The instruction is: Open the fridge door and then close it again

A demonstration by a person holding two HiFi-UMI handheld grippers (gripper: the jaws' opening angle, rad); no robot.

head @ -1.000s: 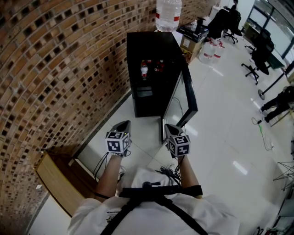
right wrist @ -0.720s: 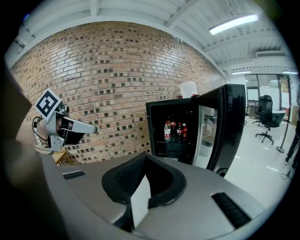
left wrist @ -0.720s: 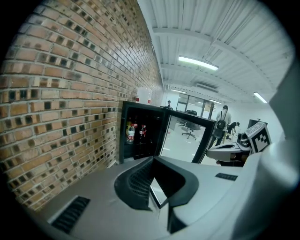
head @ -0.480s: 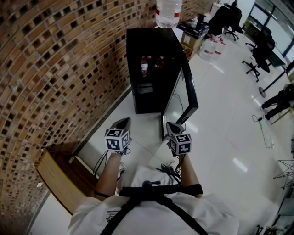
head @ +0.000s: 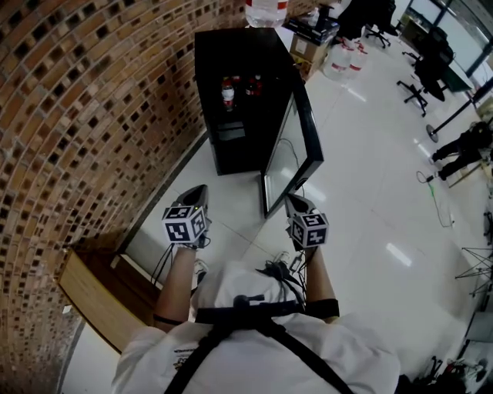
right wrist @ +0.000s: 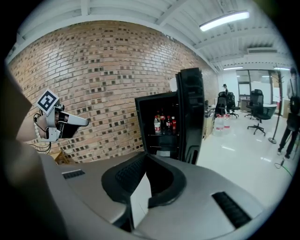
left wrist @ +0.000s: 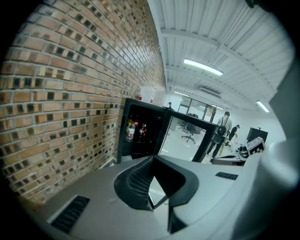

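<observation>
The black fridge (head: 231, 73) stands against the brick wall with its glass door (head: 296, 142) swung wide open toward me. Bottles (head: 228, 94) show on its upper shelf. My right gripper (head: 295, 202) is shut and empty, just right of the door's free lower corner; I cannot tell whether it touches. The right gripper view shows the door's edge (right wrist: 190, 112) ahead, above the right gripper (right wrist: 146, 158). My left gripper (head: 197, 192) is shut and empty, low in front of the open fridge (left wrist: 140, 136), apart from it. It also shows as the left gripper (right wrist: 58, 124) in the right gripper view.
A large water bottle (head: 266, 11) stands on the fridge top. The brick wall (head: 77, 115) runs along the left, with a wooden bench (head: 92, 300) near my left side. Water jugs (head: 339, 58), office chairs (head: 427, 73) and a person (head: 462, 150) are across the glossy floor at right.
My right gripper has shifted to the right past the door's free edge and a little lower. The left gripper has kept its place. The door stays open.
</observation>
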